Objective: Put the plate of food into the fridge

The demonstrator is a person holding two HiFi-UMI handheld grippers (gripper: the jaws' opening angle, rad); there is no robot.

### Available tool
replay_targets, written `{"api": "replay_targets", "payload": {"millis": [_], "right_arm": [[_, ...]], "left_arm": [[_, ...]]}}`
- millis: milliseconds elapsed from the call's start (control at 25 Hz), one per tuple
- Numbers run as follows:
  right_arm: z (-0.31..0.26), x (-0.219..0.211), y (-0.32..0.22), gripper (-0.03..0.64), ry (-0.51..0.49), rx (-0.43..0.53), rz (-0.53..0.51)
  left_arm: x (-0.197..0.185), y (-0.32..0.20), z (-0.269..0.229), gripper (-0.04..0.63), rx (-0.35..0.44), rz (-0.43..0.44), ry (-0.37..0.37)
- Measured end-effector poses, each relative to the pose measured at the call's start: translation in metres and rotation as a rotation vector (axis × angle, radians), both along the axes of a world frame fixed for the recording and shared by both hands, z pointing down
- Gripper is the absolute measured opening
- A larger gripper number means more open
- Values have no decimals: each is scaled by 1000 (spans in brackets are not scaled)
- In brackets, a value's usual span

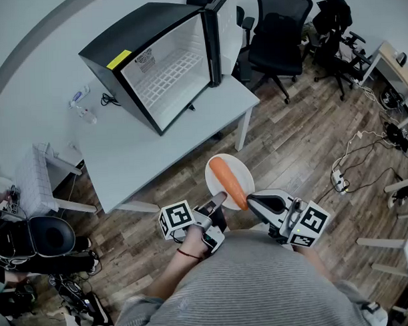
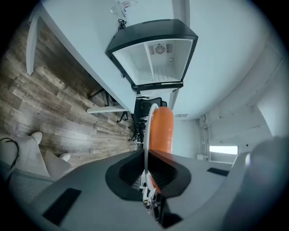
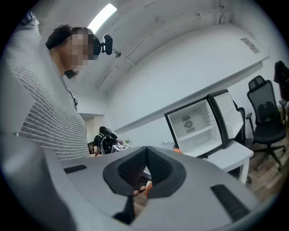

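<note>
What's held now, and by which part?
Left gripper clamps the white plate by its near rim, orange food on it; right gripper shut, empty.

head view: high, steeply down past the person's torso (image 1: 255, 284) onto wood floor (image 1: 293, 146) and table (image 1: 137, 154). left gripper view: rolled sideways, close along its jaws, facing the open fridge (image 2: 153, 58). right gripper view: low, upright, angled up. all three share the fridge.

No lettering can be read. The yellow sticker (image 1: 119, 59) atop the black mini fridge (image 1: 106, 45) is too small to make out. The left hand-held gripper (image 1: 217, 200) and right hand-held gripper (image 1: 253, 199) carry cubes (image 1: 176, 218) with black-and-white square patterns only.
</note>
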State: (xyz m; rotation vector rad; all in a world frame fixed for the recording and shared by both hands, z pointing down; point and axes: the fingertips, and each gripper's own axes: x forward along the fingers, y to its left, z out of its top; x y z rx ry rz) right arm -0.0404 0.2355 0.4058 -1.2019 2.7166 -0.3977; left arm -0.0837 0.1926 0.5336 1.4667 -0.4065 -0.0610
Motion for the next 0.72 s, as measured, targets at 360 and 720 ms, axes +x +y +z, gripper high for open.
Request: {"api": "replay_targets", "payload": {"millis": [360,720], "right_arm": [[-1,-1,5,12,-3,-8,-10],[-8,-14,9,14,-86,3,-69]], "left_arm": [[1,7,-1,26,-3,8,8],[-4,8,1,26,-7,6,18]]}}
